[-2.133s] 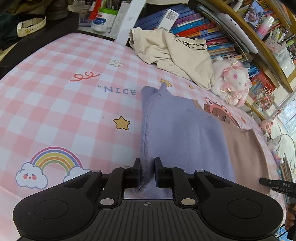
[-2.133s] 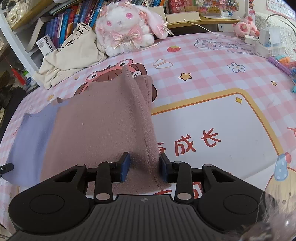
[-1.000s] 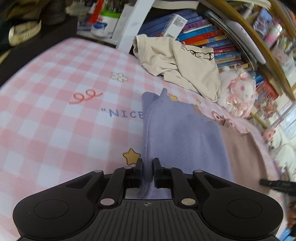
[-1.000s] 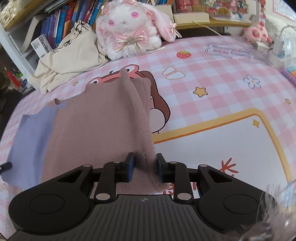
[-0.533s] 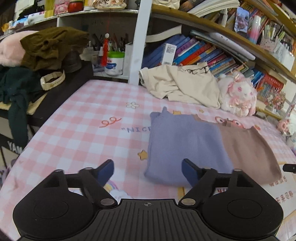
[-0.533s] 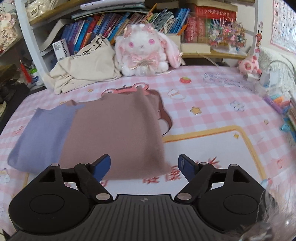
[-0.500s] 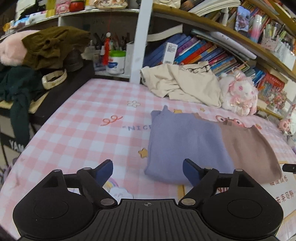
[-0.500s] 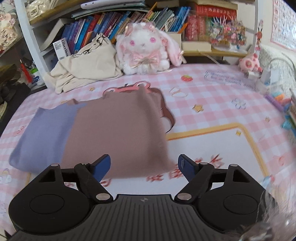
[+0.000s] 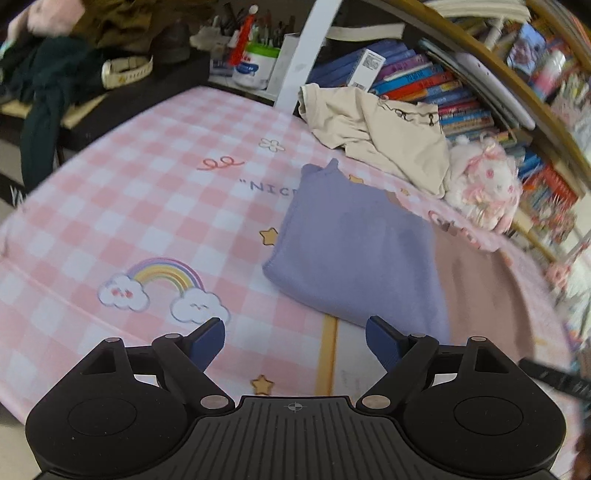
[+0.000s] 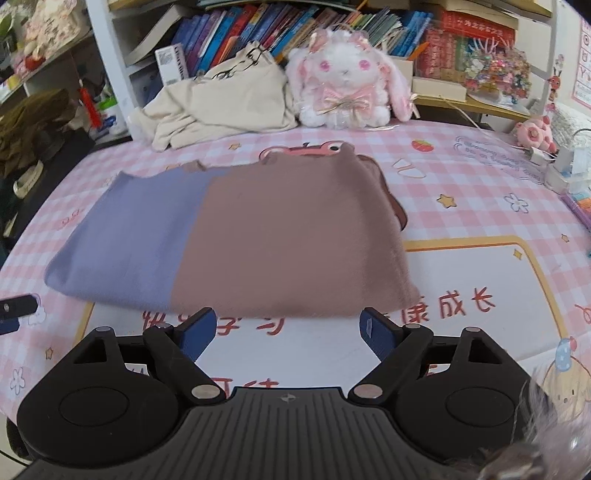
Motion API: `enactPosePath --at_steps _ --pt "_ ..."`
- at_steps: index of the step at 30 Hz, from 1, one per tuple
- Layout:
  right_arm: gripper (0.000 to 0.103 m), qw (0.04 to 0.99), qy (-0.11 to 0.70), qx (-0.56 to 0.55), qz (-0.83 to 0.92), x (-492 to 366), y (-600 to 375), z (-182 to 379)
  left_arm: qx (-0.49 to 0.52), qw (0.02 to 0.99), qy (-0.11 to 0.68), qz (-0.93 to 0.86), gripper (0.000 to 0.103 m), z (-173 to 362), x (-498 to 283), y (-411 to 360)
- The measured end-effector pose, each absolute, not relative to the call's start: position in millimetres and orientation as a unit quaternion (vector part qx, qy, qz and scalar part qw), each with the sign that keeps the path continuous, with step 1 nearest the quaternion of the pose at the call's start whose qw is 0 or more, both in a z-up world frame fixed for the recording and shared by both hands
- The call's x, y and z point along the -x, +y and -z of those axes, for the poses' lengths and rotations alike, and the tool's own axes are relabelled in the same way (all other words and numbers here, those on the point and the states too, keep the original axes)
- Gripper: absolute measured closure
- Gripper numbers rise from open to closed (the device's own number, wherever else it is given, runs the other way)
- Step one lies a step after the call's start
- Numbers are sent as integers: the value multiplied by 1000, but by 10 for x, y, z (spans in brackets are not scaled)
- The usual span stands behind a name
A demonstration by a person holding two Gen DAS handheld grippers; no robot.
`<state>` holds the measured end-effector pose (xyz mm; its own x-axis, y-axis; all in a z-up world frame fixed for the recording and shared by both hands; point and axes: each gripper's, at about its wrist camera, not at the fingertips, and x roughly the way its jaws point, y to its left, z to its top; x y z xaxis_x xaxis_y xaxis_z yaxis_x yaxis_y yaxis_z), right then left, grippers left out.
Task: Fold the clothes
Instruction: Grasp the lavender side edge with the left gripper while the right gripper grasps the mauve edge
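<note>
A folded two-tone garment (image 10: 236,236), lilac on its left part and mauve-brown on its right, lies flat on the pink checked table mat (image 10: 480,206). In the left wrist view its lilac part (image 9: 354,251) is ahead and to the right, with the brown part (image 9: 480,291) beyond. My left gripper (image 9: 295,341) is open and empty, just short of the garment's near left corner. My right gripper (image 10: 287,330) is open and empty, just short of the garment's near edge. A crumpled cream garment (image 10: 221,99) lies at the back of the table.
A white plush rabbit (image 10: 347,77) sits at the back beside the cream garment, under bookshelves (image 10: 258,33). Chargers and pens (image 10: 565,173) lie at the right edge. A dark side table with clothes (image 9: 55,85) stands to the left. The other gripper's tip (image 10: 14,308) shows at left.
Both grippers let go of the garment's side edges, opened wide and pulled back. The garment now lies flat and folded. In the last half second the left gripper dipped closer to the mat.
</note>
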<state>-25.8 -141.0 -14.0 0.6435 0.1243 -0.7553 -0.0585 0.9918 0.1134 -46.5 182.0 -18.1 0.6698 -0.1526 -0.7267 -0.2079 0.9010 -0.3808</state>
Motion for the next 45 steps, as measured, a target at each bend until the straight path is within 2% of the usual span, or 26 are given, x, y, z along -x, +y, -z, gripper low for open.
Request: enactPosePath --at_steps 3,7,8,13,16,21,26,28,32,33,36,37,38,42,45 --pt "19 904 422 -49 -51 267 -1357 165 279 868 411 3 20 266 429 1883" --pt "19 898 433 -46 -54 275 -1286 191 360 844 398 6 29 427 346 1996" --pt "19 898 434 -43 -56 272 -1265 186 380 837 394 7 37 468 325 2024" --pt "21 903 423 -29 -68 283 -1180 143 470 791 392 -11 62 749 181 2167" --pt "22 904 420 -27 -73 299 -1168 146 518 770 371 -32 62 827 121 2245" --pt "24 901 427 -22 -70 264 -1181 171 552 754 352 -49 54 878 36 2301" --pt "25 899 432 -42 -61 228 -1245 210 528 770 354 -53 53 834 -4 2240" --pt "30 897 434 -56 -57 217 -1268 245 515 775 362 -53 53 804 -36 2227" --pt "32 899 429 -76 -51 203 -1307 283 516 772 366 -63 54 786 -46 2213" --pt "37 898 430 -80 -48 206 -1316 296 516 771 367 -67 54 781 -50 2208" --pt "57 892 441 -89 -44 205 -1341 322 499 773 383 -84 73 737 -94 2174" --pt "62 892 441 -88 -44 205 -1348 314 484 784 380 -80 89 681 -101 2139" --pt "64 894 436 -87 -43 214 -1358 295 463 804 367 -65 92 588 -92 2084" --pt "67 900 424 -87 -41 265 -1406 260 369 875 315 1 89 251 -62 1852" --pt "68 899 429 -72 -40 258 -1391 270 352 873 338 6 86 359 -112 1841"
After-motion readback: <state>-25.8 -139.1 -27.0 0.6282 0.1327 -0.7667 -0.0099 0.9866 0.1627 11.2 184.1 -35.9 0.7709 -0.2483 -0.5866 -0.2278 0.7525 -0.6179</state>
